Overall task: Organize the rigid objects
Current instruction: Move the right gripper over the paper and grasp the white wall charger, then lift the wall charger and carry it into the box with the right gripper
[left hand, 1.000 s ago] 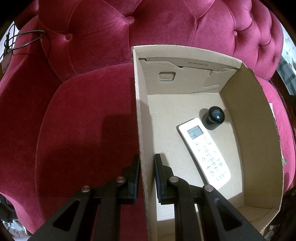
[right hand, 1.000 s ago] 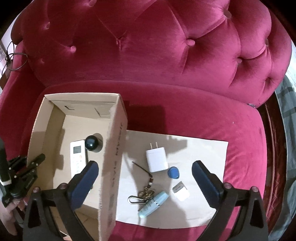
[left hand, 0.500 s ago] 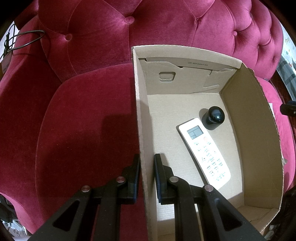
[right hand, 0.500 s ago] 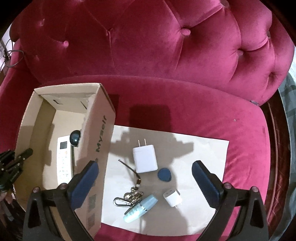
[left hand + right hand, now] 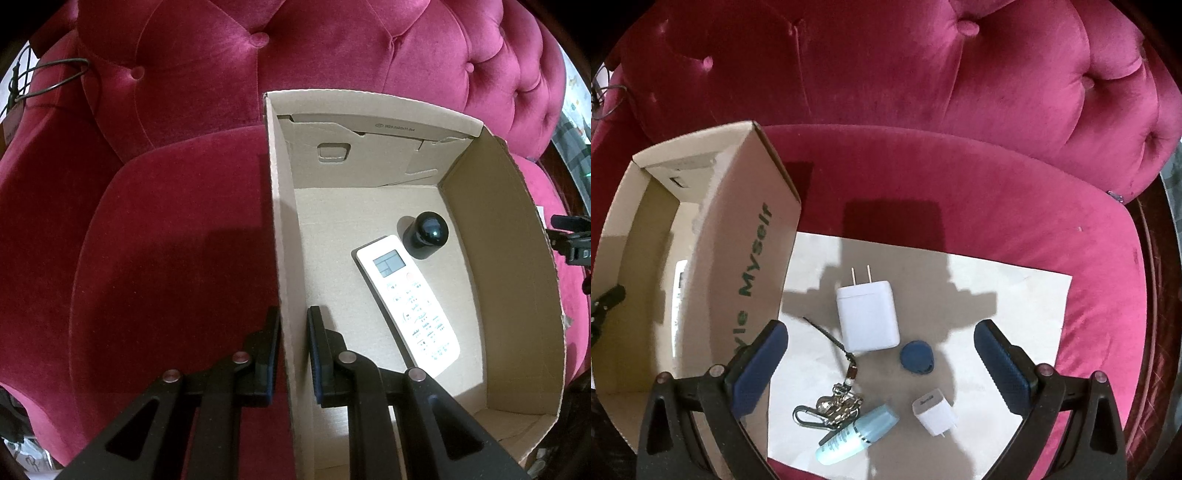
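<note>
Hovering above the charger (image 5: 868, 315), we note our right gripper (image 5: 881, 354) jaws wide astride it; left gripper (image 5: 293, 345) clamps the box (image 5: 284, 258) wall.

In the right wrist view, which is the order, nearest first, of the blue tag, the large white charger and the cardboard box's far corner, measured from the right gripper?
From the right gripper:
1. Blue tag, just right of the midpoint between the fingers.
2. Large white charger, just beyond, slightly left.
3. Cardboard box, far corner, up at the left.
</note>
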`<state>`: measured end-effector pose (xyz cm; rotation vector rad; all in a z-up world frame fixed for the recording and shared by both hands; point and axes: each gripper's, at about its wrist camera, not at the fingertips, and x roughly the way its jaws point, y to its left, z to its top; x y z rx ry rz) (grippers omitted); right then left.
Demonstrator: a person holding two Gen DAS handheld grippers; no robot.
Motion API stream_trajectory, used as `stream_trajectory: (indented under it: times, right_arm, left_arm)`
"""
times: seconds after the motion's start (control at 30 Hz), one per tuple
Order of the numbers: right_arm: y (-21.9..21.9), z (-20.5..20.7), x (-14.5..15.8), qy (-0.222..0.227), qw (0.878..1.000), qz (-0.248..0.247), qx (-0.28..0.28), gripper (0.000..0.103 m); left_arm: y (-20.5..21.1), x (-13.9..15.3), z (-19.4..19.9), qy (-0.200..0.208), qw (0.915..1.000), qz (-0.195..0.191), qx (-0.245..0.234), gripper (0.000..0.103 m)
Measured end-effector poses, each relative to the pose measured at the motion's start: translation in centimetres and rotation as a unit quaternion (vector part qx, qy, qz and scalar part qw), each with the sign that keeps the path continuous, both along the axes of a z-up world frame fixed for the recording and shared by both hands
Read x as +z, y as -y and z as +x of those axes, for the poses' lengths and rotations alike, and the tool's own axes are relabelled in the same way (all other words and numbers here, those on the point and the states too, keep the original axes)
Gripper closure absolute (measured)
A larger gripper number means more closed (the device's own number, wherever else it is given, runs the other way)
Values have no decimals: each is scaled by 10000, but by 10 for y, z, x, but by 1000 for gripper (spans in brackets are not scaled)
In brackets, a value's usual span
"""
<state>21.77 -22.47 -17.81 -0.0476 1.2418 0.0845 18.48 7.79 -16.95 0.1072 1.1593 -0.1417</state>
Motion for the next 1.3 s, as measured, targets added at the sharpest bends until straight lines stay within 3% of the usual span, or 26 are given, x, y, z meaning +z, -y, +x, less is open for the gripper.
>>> stream_trajectory:
  times: [0.27, 0.7, 0.77, 0.87, 0.97, 1.0, 1.3]
  right_arm:
    - [3, 9, -25, -66, 10000, -38, -64, 0]
    - [-2, 18, -41, -126, 9998, -125, 39, 1]
    - [-3, 18, -41, -148, 9998, -136, 74, 5]
    - [-7, 16, -44, -215, 9995, -137, 161, 20]
    - [-10, 15, -46, -294, 9993, -104, 188, 44]
    - [-10, 16, -46, -315, 9993, -81, 190, 57]
    - [-13, 11, -38, -310, 9995, -17, 22, 57]
  left_arm:
    - [1, -1, 0, 3, 10000, 13, 2, 88]
    - [2, -2, 0, 6, 10000, 27, -10, 88]
    - [2, -2, 0, 9, 10000, 24, -9, 88]
    - [2, -2, 0, 5, 10000, 36, -11, 88]
    - [2, -2, 0, 6, 10000, 39, -12, 88]
    - [2, -2, 0, 6, 10000, 34, -11, 88]
    - [4, -2, -1, 6, 10000, 56, -8, 88]
